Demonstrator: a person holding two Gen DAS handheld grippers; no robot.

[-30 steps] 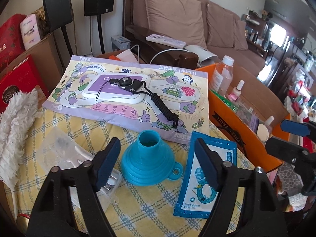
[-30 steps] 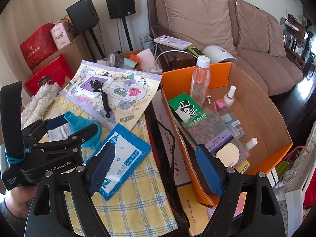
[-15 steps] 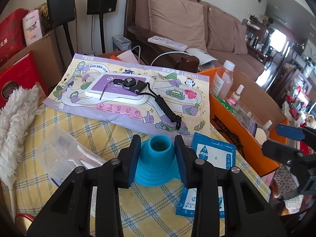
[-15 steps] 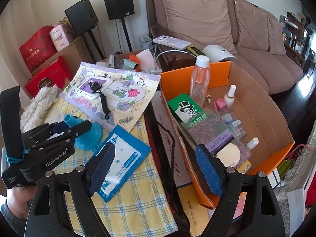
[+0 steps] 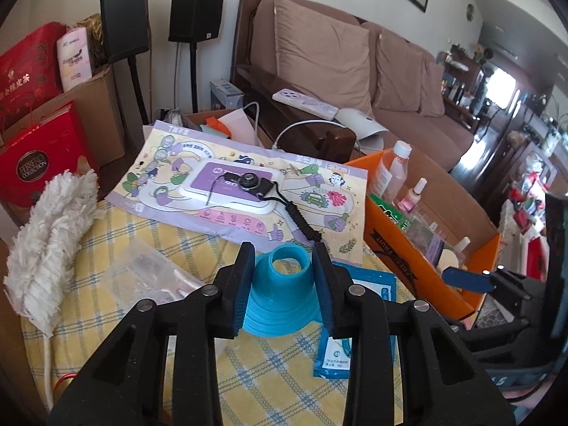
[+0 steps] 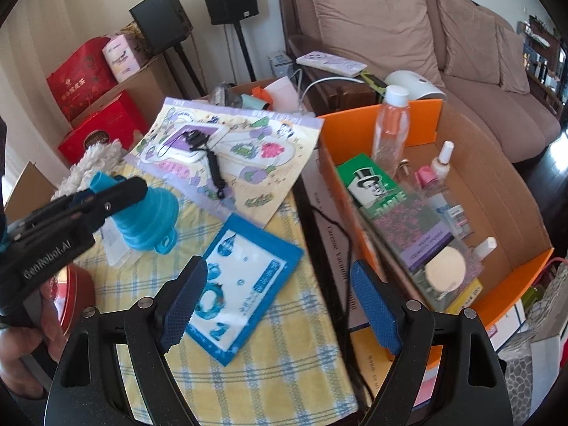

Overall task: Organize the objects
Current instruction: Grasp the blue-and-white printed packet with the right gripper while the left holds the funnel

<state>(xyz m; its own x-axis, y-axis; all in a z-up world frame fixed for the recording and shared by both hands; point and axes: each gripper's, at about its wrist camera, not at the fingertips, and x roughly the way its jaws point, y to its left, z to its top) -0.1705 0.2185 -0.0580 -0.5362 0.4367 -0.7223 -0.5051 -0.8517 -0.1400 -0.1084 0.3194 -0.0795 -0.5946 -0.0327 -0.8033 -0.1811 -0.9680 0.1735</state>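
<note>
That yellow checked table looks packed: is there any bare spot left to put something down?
Yes, some. The tablecloth is bare along its near edge, in front of the blue packet. A smaller patch lies between the white duster and the clear bag. The far half is crowded: the big purple pack covers it. The orange box is bare along its right side.

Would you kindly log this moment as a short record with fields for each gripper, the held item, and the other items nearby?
left gripper: jaws just closed, shut on the blue funnel, narrow end up
funnel position: looks raised off the checked cloth
right gripper: jaws open, nothing between them, above the blue packet
orange box: right of the cloth, holds bottles and packs
also on cloth: white duster, illustrated pack
</note>
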